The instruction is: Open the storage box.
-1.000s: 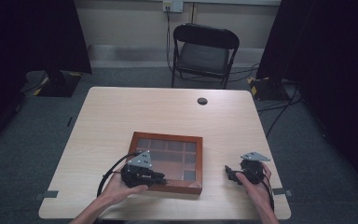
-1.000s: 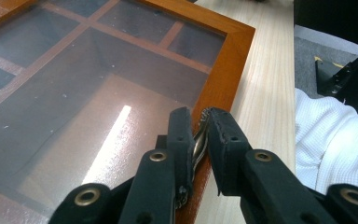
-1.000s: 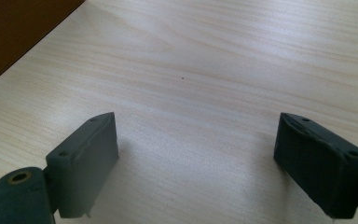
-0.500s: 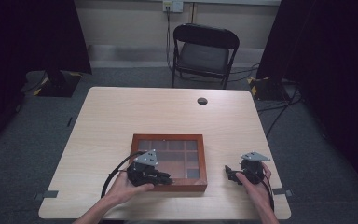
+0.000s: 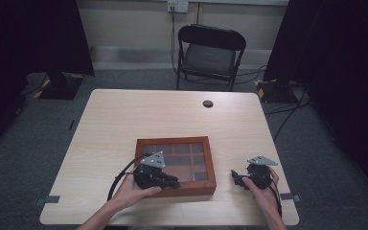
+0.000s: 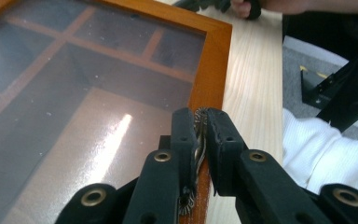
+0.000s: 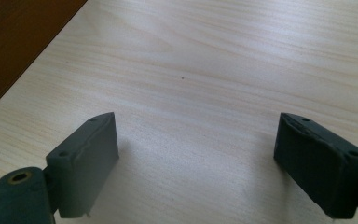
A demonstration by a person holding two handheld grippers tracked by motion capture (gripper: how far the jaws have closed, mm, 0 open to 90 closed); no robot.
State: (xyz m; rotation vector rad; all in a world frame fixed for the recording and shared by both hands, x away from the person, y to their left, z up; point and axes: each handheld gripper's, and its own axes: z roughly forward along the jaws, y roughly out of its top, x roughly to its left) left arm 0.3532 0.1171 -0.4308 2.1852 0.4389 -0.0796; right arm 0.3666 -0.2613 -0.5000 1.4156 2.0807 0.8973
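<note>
Wooden glass-lidded box (image 5: 177, 165) near the bench's (image 5: 124, 115) front edge.
Left gripper (image 6: 200, 122) pinches its metal latch (image 6: 197, 140); right gripper (image 7: 196, 163) gapes wide, empty.

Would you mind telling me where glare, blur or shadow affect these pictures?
Left gripper view: a bright streak of glare on the glass lid; the near claw looks soft. Right gripper view: the right claw casts soft shadows on the table. High view: dark surroundings, evenly lit tabletop.
</note>
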